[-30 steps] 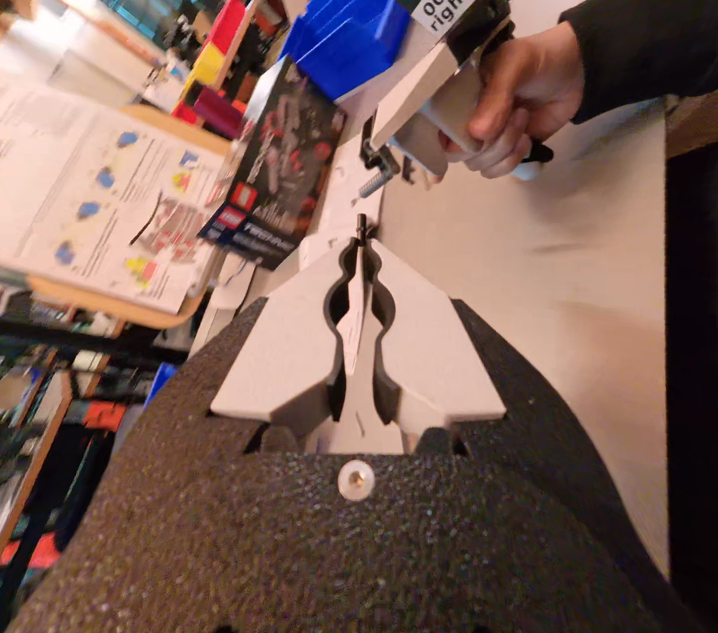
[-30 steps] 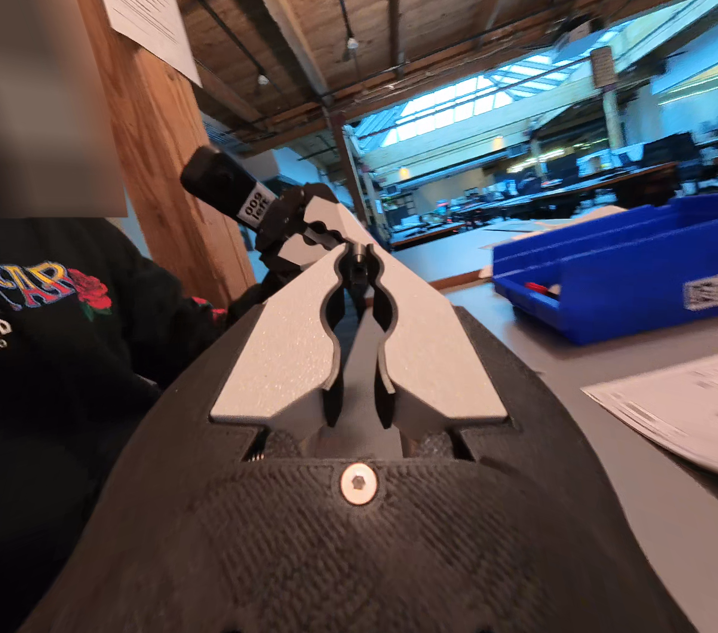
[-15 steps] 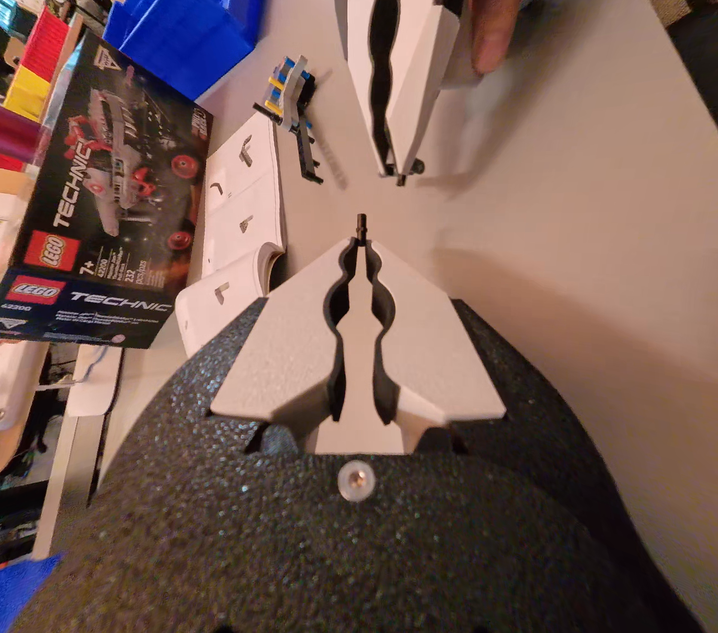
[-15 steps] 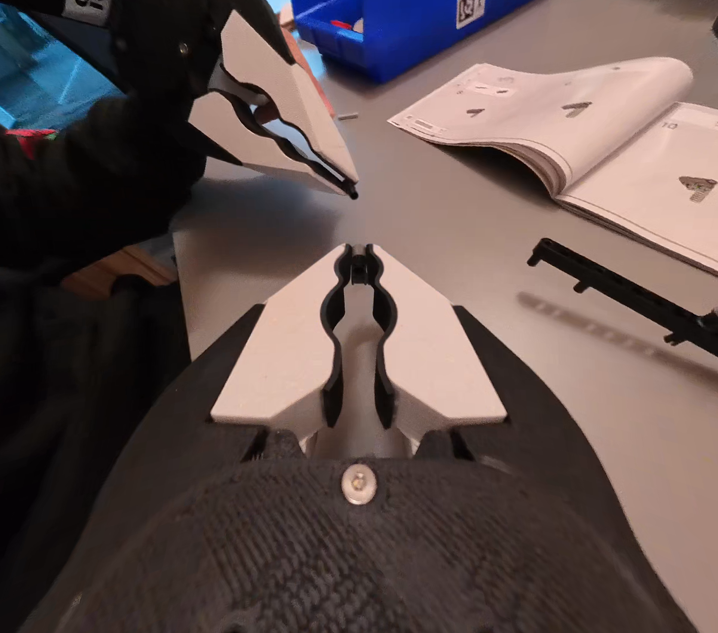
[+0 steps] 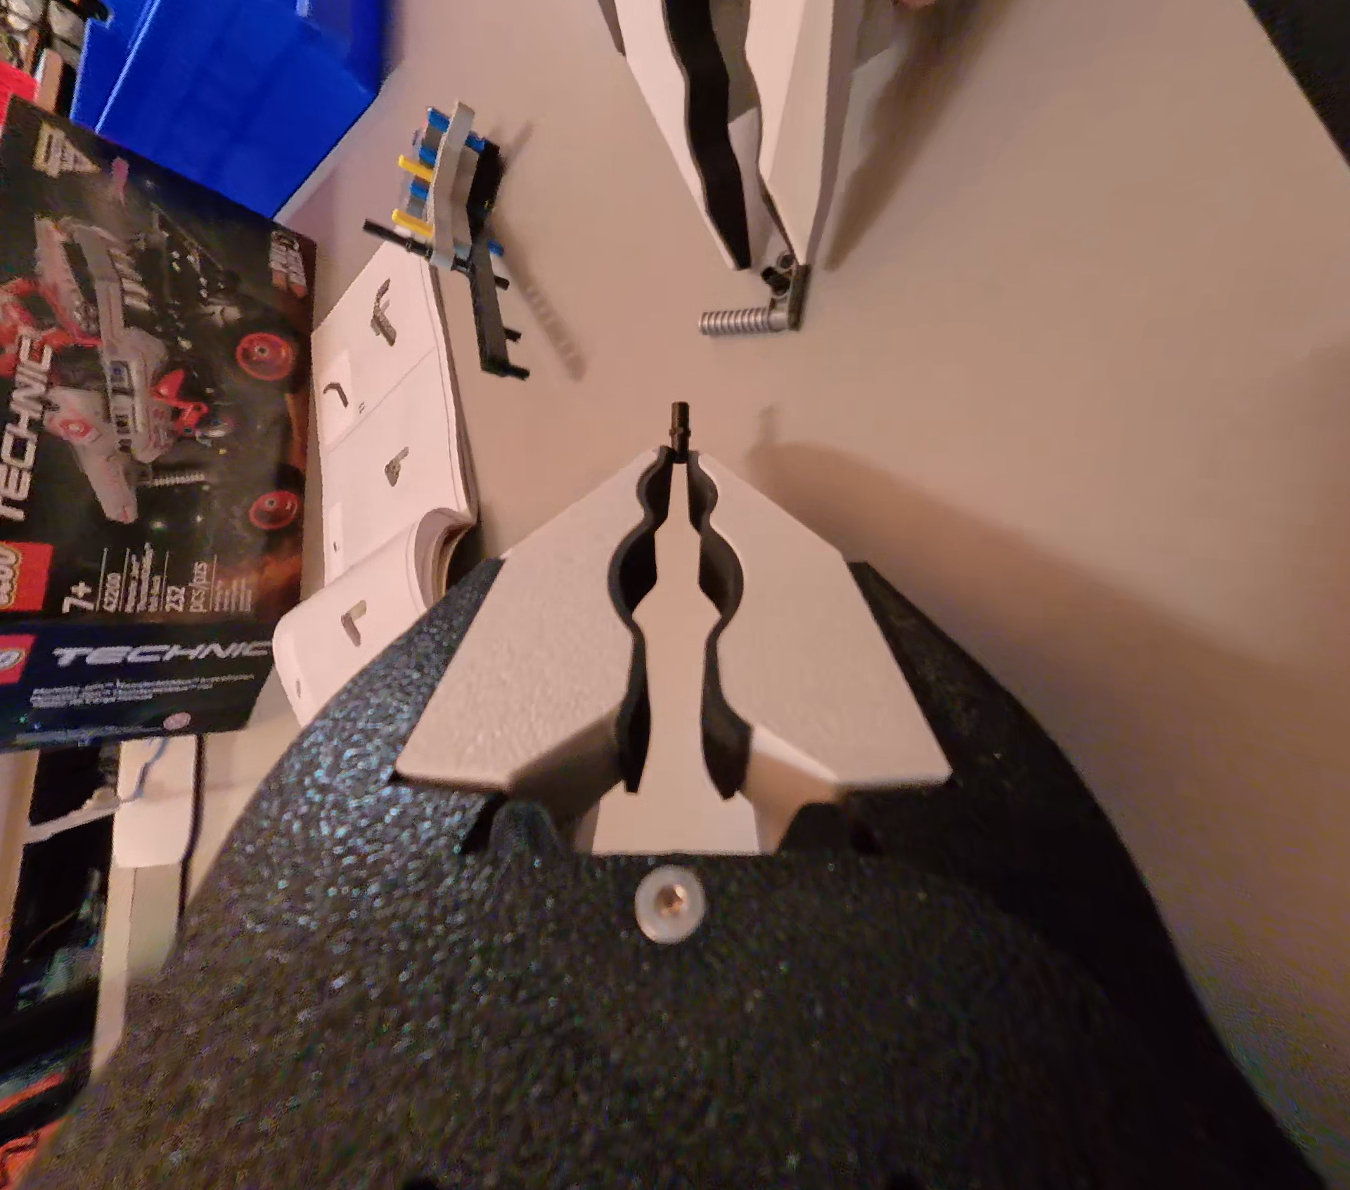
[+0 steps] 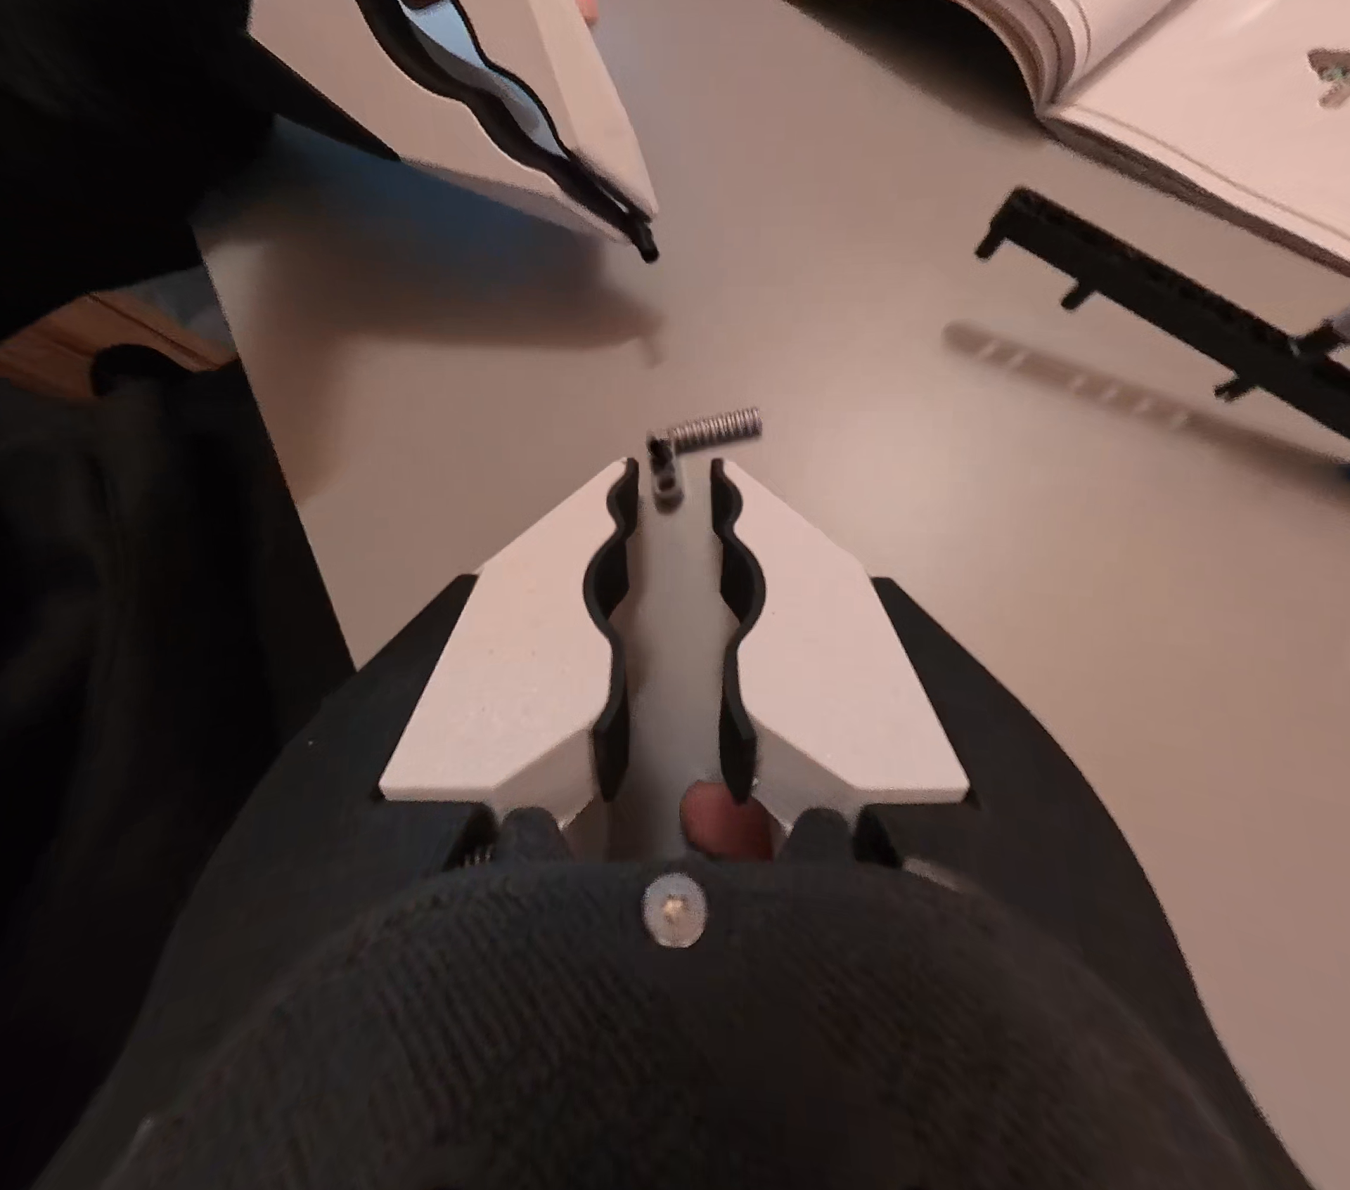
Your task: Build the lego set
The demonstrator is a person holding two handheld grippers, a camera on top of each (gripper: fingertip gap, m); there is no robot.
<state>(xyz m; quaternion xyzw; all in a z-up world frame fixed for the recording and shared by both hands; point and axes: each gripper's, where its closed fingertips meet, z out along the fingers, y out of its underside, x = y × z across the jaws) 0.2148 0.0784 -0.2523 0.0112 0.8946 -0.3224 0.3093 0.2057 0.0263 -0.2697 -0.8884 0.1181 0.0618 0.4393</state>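
My left gripper [image 5: 681, 457] is shut on a small black pin [image 5: 680, 421] that sticks out past its tips, held above the grey table [image 5: 1023, 425]. It also shows at the upper left of the right wrist view [image 6: 634, 220], with the pin [image 6: 647, 249] at its tip. My right gripper [image 6: 670, 465] is slightly open, low over the table. A small grey connector with a silver spring [image 6: 712, 428] lies between and just ahead of its tips. In the left wrist view the right gripper [image 5: 771, 268] stands over that spring piece [image 5: 745, 321].
A partly built assembly [image 5: 460, 220] of black and grey beams with blue and yellow pins lies left of the spring piece; its black beam [image 6: 1169, 308] shows in the right wrist view. An open instruction booklet [image 5: 387, 425], the set's box [image 5: 139, 425] and blue bins [image 5: 219, 45] sit to the left.
Both grippers came down from mid-air toward the table. My right gripper opened and the spring piece now lies on the table. My left gripper still holds the black pin.
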